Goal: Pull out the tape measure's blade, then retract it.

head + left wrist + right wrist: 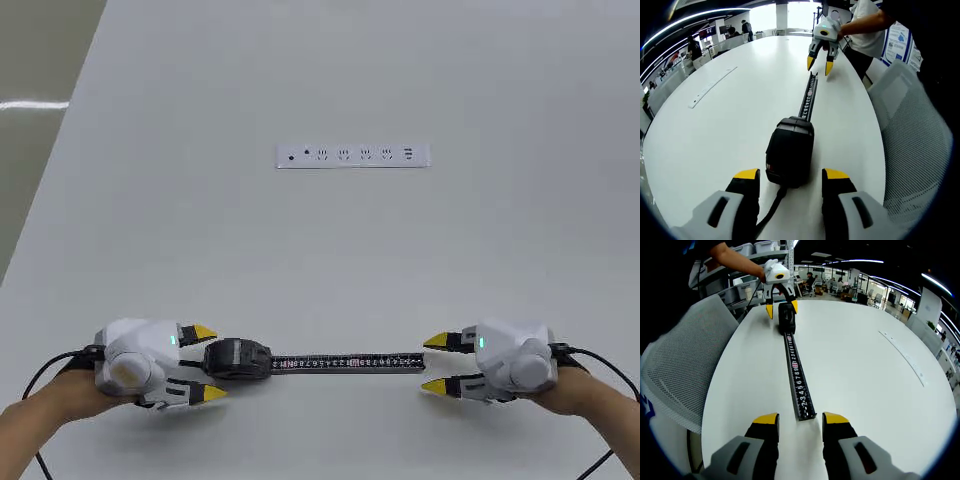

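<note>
One tape measure, one power strip and two grippers show on the white table [300,260]. Near left, the left gripper [210,362] has its jaws apart and clamps nothing. The black tape measure [238,359] lies just beyond its tips. Its one black blade [345,362], with white numerals 2 to 9 readable near the end, runs right. It ends between the spread jaws of the right gripper [429,364]. The white power strip [353,155] lies far, centre.

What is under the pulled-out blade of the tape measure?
The white table: the blade lies flat on it, running from the black case to the tips of the right gripper, whose jaws are open. The strip of table directly beneath the blade is covered.
</note>
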Available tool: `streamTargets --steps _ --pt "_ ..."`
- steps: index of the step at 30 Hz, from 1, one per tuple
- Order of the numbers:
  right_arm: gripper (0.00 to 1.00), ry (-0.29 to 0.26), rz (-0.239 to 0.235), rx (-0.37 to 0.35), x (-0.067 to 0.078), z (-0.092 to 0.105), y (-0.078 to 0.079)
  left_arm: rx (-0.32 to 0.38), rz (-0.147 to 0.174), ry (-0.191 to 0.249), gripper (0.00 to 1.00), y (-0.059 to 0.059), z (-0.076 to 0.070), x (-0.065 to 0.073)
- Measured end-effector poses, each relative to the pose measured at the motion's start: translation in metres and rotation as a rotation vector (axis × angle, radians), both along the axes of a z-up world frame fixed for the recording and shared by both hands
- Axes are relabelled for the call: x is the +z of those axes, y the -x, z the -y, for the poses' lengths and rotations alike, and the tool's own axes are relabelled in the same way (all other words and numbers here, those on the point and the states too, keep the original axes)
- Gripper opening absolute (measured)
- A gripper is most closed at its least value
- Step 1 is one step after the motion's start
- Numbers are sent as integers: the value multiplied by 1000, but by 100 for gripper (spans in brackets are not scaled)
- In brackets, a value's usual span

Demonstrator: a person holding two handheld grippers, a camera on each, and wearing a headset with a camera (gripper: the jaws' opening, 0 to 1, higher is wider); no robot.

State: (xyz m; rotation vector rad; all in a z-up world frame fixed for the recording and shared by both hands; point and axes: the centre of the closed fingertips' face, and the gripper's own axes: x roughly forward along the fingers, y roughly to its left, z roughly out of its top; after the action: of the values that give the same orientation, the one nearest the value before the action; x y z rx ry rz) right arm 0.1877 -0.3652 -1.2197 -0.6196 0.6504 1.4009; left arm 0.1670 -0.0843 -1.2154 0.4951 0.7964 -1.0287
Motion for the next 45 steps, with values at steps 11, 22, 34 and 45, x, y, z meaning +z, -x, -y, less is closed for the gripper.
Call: streamTargets --steps 11,22,34,45 --pt "46 23 -3 -133 16 9 5 125 36 25 56 11 -5 14" --pt "53 -3 -4 -244 32 7 14 278 21 37 67 28 -14 30" --pt "69 5 -21 -411 46 12 31 421 64 92 74 44 -13 60" --pt "77 -36 -27 -534 64 13 48 552 54 138 80 59 -13 76"
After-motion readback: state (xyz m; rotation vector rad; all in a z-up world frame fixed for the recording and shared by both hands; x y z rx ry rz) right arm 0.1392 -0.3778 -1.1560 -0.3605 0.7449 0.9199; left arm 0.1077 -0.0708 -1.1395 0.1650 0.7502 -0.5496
